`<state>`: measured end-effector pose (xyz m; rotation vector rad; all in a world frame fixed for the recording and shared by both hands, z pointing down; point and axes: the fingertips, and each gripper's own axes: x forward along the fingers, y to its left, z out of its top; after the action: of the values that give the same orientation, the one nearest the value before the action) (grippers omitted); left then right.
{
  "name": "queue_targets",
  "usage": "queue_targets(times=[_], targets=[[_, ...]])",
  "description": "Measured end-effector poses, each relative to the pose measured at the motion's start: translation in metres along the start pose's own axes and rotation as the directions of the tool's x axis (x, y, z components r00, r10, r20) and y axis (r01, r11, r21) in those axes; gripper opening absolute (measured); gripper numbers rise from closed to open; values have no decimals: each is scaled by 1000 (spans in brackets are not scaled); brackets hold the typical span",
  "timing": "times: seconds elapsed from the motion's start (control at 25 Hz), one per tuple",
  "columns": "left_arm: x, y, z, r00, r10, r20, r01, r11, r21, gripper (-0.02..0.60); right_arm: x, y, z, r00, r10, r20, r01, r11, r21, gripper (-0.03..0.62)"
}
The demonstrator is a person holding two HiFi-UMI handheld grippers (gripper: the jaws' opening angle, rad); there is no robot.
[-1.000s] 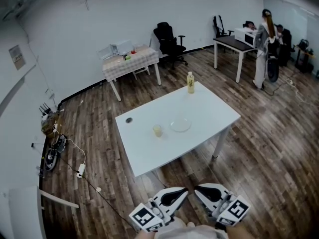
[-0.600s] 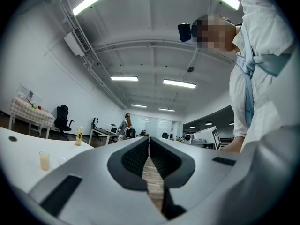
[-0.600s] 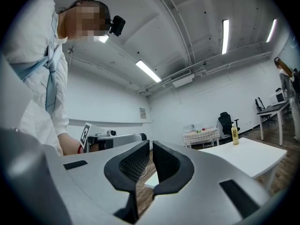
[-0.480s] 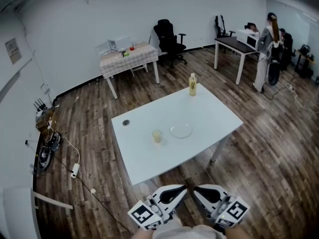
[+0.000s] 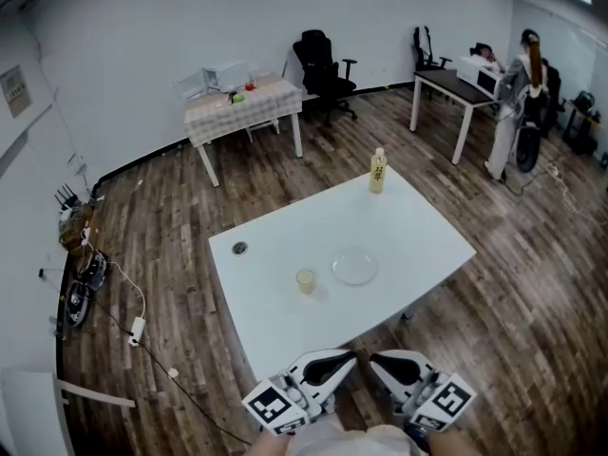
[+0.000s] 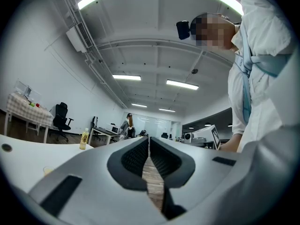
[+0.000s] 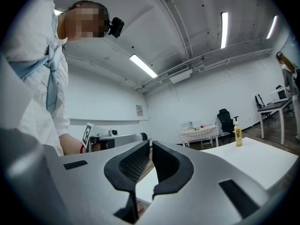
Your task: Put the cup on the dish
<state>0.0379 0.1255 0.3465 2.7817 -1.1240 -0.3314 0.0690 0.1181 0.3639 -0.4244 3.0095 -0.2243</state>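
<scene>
A small pale-yellow cup (image 5: 305,279) stands on the white table (image 5: 285,316), a short way left of a clear round dish (image 5: 355,266); the two are apart. Both grippers are held low, near the person's body and short of the table's near edge. My left gripper (image 5: 348,357) is shut with nothing in it; in the left gripper view its pads (image 6: 140,154) meet. My right gripper (image 5: 374,359) beside it also looks shut and holds nothing, its pads (image 7: 136,162) almost touching in the right gripper view.
A yellow bottle (image 5: 378,171) stands at the table's far edge, and a round grommet (image 5: 239,248) sits near its left corner. Behind are a checked-cloth table (image 5: 242,107), a black office chair (image 5: 323,69), a desk (image 5: 456,84) and a standing person (image 5: 522,93). Cables (image 5: 81,288) lie on the floor at left.
The table, cup and dish have slid lower and grown larger in the head view as the viewpoint moves toward them. Both grippers stay shut in the same place.
</scene>
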Motion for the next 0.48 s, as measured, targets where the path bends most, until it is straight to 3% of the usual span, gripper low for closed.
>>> queue_targets(times=[0.24,0.48], targets=[[-4,56,9,1000,-9,-6,9,1000,23,4,47,-23,-4,1000,5,-21,-4,1000,10,34],[-12,113,5,1000,-10,-19,10,1000,30,50,91,-43,-13,998,5,-70,-4,1000,15,34]])
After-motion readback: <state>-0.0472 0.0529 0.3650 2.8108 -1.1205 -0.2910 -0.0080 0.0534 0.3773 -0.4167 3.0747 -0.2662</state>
